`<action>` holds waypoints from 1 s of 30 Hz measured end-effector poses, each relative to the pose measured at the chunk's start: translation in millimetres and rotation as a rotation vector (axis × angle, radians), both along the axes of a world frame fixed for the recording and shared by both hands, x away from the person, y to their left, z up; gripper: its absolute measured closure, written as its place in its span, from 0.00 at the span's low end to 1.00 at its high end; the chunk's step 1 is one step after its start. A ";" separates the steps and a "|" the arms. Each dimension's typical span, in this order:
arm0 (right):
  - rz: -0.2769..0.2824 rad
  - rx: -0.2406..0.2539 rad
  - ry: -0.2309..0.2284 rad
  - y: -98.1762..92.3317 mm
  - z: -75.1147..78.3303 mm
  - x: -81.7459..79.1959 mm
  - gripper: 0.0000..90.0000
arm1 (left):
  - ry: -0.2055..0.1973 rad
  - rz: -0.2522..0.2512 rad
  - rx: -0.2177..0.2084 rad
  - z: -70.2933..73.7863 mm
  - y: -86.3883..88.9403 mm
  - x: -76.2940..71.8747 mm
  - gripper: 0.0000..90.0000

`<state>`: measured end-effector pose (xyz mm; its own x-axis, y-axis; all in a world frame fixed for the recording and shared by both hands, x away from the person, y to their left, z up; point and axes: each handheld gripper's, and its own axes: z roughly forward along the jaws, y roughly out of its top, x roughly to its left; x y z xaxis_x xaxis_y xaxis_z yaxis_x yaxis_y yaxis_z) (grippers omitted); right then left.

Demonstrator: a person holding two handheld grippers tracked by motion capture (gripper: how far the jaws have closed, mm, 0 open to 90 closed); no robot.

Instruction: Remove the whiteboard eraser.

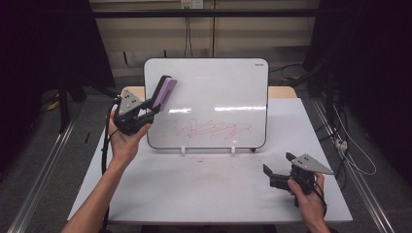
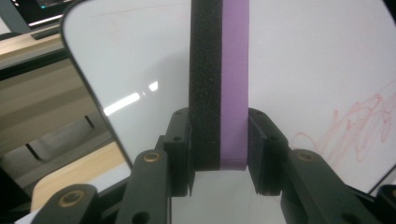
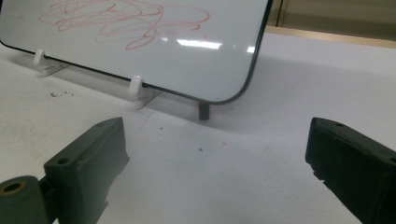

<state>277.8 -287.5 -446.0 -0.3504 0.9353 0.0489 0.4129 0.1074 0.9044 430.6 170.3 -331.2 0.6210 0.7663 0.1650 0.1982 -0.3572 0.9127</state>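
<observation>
A white board [image 1: 214, 87] stands upright on small white feet at the back of the table, with a red scribble [image 1: 214, 129] low across its middle. My left gripper [image 1: 154, 104] is shut on a purple eraser [image 1: 164, 92] with a black felt side, held up before the board's upper left part. In the left gripper view the eraser [image 2: 219, 84] rises between the two jaws, with the scribble [image 2: 364, 126] off to the right. My right gripper [image 1: 278, 165] rests low at the table's right front, open and holding nothing. In the right gripper view the scribble [image 3: 121, 21] shows on the board [image 3: 196, 60].
The white table [image 1: 209, 184] has faint smudges in front of the board. A white foot [image 3: 135, 86] and a dark prop [image 3: 203, 111] hold the board up. Metal rails run along both sides of the table, and cables lie on the floor at right.
</observation>
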 end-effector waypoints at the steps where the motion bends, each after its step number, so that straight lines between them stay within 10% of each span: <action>1: -0.001 -0.007 -0.003 2.0 0.9 -0.7 0.06 | -0.002 0.001 0.001 -0.8 -1.7 -1.8 0.72; 22: 0.085 0.111 -0.066 57.7 28.4 18.4 0.13 | 0.006 -0.151 -0.046 -16.4 -46.7 -40.9 0.72; 30: 0.175 0.225 -0.035 72.8 32.4 27.4 0.10 | 0.008 -0.222 -0.027 -20.7 -71.9 -48.2 0.72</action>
<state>305.2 -214.7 -413.6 -0.5109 0.8274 0.2331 0.3739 -0.0303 0.9270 382.4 98.4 -351.9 0.7759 0.6149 0.1408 0.1250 -0.3687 0.9211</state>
